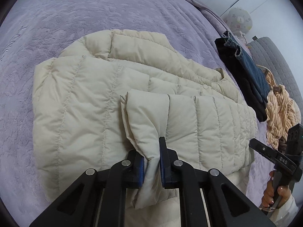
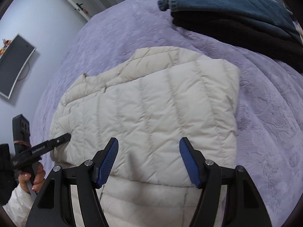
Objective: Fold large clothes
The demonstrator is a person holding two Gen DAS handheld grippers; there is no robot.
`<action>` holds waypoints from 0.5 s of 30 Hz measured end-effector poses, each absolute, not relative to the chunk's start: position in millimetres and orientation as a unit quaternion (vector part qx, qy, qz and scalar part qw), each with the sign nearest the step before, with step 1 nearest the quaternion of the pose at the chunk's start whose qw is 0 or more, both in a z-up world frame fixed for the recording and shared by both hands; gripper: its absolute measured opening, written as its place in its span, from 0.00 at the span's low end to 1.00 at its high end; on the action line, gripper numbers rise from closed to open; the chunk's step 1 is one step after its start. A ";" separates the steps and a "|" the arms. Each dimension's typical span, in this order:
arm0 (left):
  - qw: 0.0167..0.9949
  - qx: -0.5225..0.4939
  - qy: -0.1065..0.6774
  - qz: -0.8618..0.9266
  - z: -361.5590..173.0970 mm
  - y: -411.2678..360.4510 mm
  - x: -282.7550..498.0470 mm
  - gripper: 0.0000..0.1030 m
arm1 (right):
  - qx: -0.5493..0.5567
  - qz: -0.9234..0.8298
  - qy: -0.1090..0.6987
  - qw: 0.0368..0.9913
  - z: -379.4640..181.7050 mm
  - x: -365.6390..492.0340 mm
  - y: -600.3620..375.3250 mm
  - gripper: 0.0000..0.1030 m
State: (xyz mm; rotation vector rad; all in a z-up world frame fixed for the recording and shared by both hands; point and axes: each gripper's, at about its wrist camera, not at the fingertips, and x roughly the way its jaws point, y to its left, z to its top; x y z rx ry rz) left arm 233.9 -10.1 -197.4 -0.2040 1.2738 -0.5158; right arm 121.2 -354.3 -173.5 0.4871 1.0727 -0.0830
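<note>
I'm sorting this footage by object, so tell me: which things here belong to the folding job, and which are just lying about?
Part of the job:
- cream quilted jacket, on the purple bedspread
- left gripper, shut on a fold of it
- right gripper, open above it

Lying about:
- folded jeans
- black garment
- striped cloth
- wall screen

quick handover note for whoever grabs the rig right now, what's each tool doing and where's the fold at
Left tool: shut on a fold of the cream jacket at its near edge.
Right tool: open above the jacket, nothing between its pads.
Jacket lies on the purple blanket, sleeves already folded in over the body.
Jeans and a black garment sit folded at the far side; a striped garment lies crumpled beside them.
Left to do: probably fold the jacket body over, then the striped garment.
</note>
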 end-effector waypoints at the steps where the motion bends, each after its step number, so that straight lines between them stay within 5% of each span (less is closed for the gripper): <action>1: 0.768 -0.091 0.588 -0.237 -198.7 -12.7 233.9 0.14 | 0.229 -0.054 0.514 0.825 -180.2 123.5 -363.7 0.31; 7: 0.763 -0.097 0.594 -0.235 -209.0 -14.4 234.4 0.14 | 0.279 -0.090 0.527 0.798 -225.6 128.1 -414.7 0.04; 15: 0.765 -0.086 0.595 -0.230 -208.8 -16.7 234.2 0.14 | 0.280 -0.106 0.511 0.806 -224.6 124.7 -418.7 0.01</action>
